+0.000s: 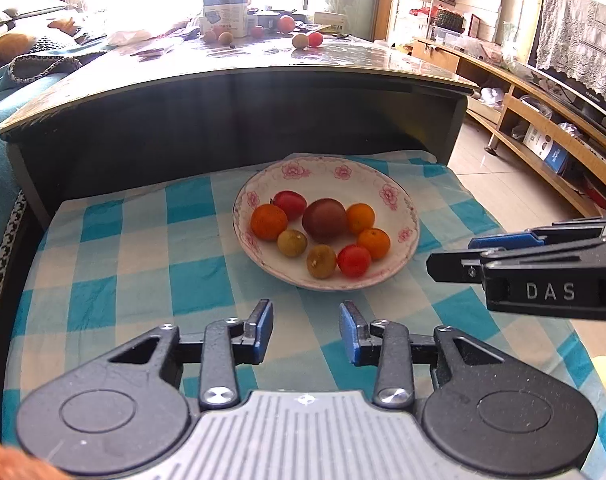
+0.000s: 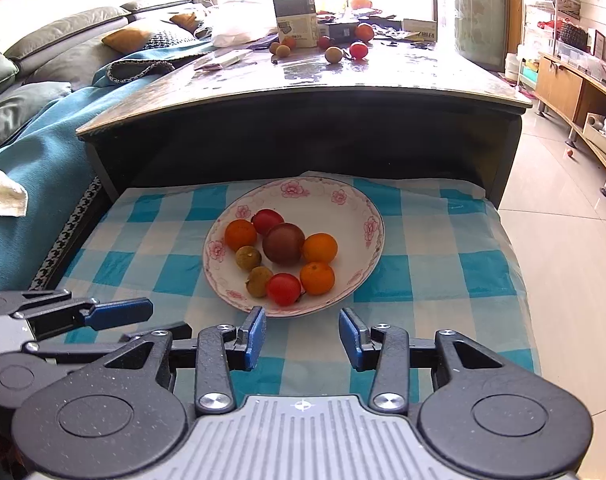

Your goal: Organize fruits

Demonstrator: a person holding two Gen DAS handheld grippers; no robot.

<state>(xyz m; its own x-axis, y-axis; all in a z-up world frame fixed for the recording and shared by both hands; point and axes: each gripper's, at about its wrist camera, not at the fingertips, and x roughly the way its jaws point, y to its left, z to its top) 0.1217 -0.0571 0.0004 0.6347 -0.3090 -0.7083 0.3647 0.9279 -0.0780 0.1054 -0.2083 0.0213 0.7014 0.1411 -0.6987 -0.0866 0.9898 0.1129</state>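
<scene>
Eight small round fruits sit together in the white, pink-flowered shallow plate [image 2: 373,216] on my blue-checked cloth [image 2: 443,248]: a dark maroon one [image 2: 283,243] in the middle, three orange, two red and two dull yellow-brown around it. I judge the job only partly done, since more loose fruits [image 2: 334,54] lie on the glossy dark bench [image 2: 403,76] behind. My left tool [image 1: 306,330] and right tool [image 2: 301,334] both hang spread and empty near the plate.

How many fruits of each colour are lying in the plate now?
Orange: 3
Red: 2
Dark purple-brown: 1
Yellow-brown: 2
Total: 8, all in the plate
</scene>
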